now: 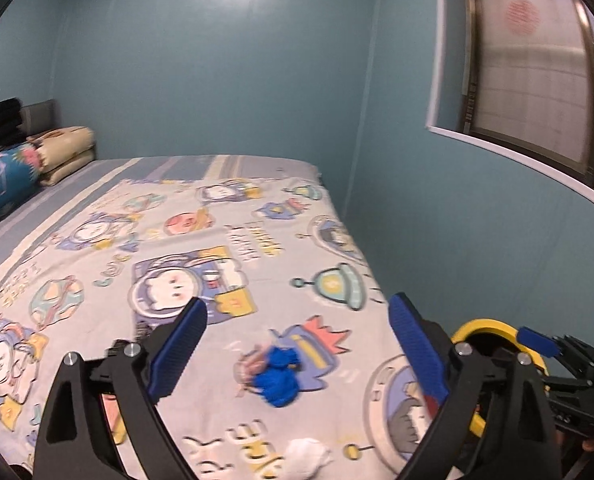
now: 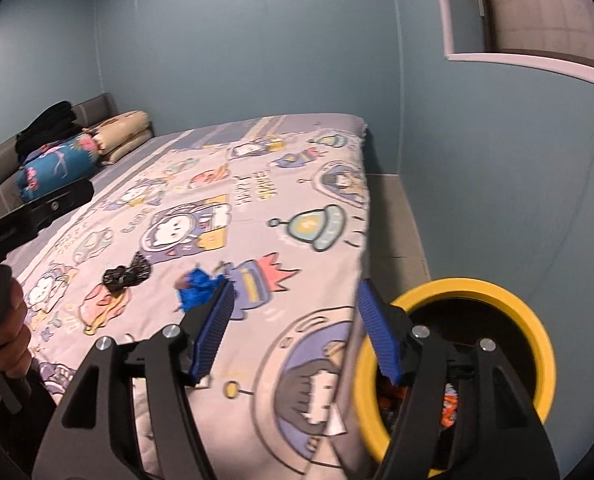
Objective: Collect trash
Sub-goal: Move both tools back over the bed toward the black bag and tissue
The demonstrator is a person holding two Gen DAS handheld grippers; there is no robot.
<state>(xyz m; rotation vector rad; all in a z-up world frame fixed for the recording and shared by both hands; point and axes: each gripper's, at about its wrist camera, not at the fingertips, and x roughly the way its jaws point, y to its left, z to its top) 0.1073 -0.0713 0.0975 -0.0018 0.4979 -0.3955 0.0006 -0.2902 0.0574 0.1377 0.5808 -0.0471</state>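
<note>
A crumpled blue piece of trash (image 1: 277, 376) lies on the cartoon-print bedspread (image 1: 185, 248), between and just beyond my left gripper's open fingers. A white crumpled wad (image 1: 307, 456) lies nearer, at the bottom edge. My left gripper (image 1: 297, 340) is open and empty above the bed. In the right wrist view the blue trash (image 2: 197, 288) sits just past the left finger, and a black crumpled piece (image 2: 127, 274) lies further left. My right gripper (image 2: 293, 320) is open and empty over the bed's right edge. A yellow-rimmed bin (image 2: 457, 360) stands on the floor beside the bed, with orange scraps inside.
The bin's yellow rim (image 1: 493, 328) also shows in the left wrist view. Pillows and folded bedding (image 2: 89, 148) lie at the head of the bed. A blue wall and a window (image 1: 537, 60) stand to the right. A tiled floor strip (image 2: 393, 216) runs beside the bed.
</note>
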